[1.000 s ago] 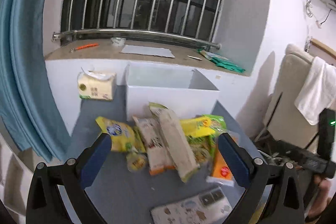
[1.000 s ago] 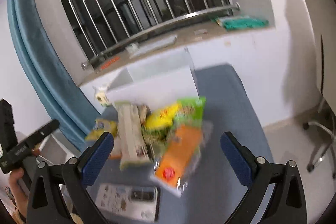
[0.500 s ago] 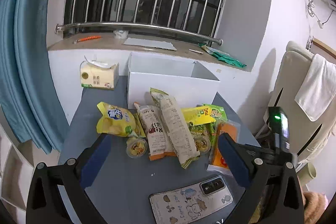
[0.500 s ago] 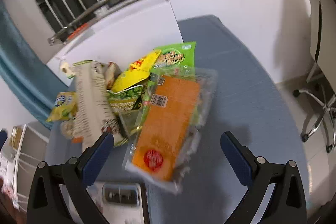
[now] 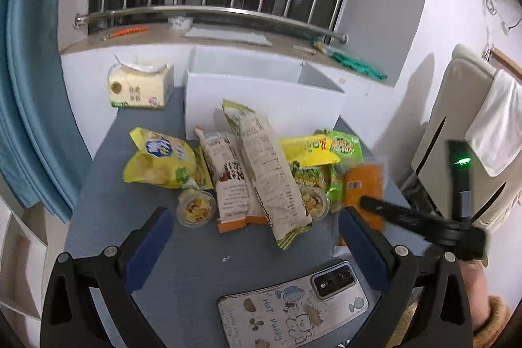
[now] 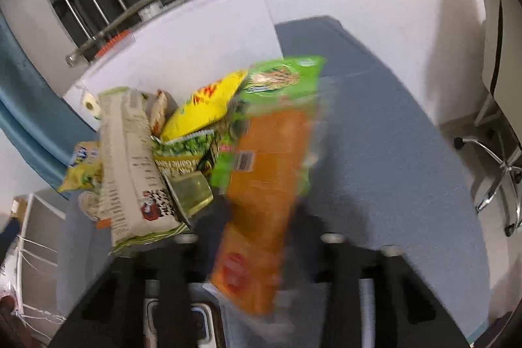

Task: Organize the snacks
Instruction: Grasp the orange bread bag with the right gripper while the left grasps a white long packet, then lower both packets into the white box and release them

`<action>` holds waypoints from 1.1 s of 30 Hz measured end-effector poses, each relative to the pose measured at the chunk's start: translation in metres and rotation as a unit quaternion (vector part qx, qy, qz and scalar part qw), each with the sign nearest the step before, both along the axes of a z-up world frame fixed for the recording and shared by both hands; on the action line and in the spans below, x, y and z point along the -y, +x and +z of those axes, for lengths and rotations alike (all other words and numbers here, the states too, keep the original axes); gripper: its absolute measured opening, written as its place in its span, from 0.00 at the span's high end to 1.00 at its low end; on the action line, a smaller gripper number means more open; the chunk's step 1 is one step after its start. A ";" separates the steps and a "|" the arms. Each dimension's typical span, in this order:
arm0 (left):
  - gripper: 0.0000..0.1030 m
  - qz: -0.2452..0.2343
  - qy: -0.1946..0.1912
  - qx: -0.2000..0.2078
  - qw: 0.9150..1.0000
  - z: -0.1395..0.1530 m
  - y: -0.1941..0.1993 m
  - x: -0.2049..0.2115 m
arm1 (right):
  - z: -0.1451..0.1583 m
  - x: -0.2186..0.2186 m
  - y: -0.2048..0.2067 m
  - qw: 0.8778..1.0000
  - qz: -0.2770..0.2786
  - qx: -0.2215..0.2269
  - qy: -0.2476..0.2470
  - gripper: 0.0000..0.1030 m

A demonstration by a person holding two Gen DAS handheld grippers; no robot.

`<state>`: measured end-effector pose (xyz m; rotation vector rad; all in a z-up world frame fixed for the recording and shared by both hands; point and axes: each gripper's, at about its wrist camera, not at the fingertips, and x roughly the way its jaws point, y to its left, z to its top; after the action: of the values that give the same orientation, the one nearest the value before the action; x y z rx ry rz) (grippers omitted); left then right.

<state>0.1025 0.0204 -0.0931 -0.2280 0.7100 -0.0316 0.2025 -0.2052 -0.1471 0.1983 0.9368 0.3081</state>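
A heap of snack packets lies on the grey table (image 5: 182,266) in front of an open white box (image 5: 261,97). It includes a yellow chip bag (image 5: 156,162), a long beige packet (image 5: 270,172), green packets (image 5: 345,149) and an orange packet (image 6: 264,194). In the right wrist view my right gripper (image 6: 261,224) is closing its jaws on the near end of the orange packet, which is blurred and pinched between the fingers. My left gripper (image 5: 254,227) hovers open above the table's near part, with nothing between its blue pads.
A phone (image 5: 293,309) in a cartoon case lies near the front edge. A tissue pack (image 5: 140,87) stands left of the box. Two small jelly cups (image 5: 195,207) sit by the packets. An office chair (image 6: 499,172) is off the table's right side.
My right gripper dropped onto the orange packet and closed from wide open around its near end. My left gripper sank a little toward the table, still open.
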 end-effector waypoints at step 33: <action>0.68 -0.033 -0.005 -0.023 0.999 0.000 0.082 0.002 | 0.055 0.036 -0.039 0.991 0.076 0.057 0.098 0.87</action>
<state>0.1848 0.0186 -0.0934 -0.2147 0.7623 -0.0924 0.1635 -0.2411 -0.0919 0.2871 0.8086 0.5468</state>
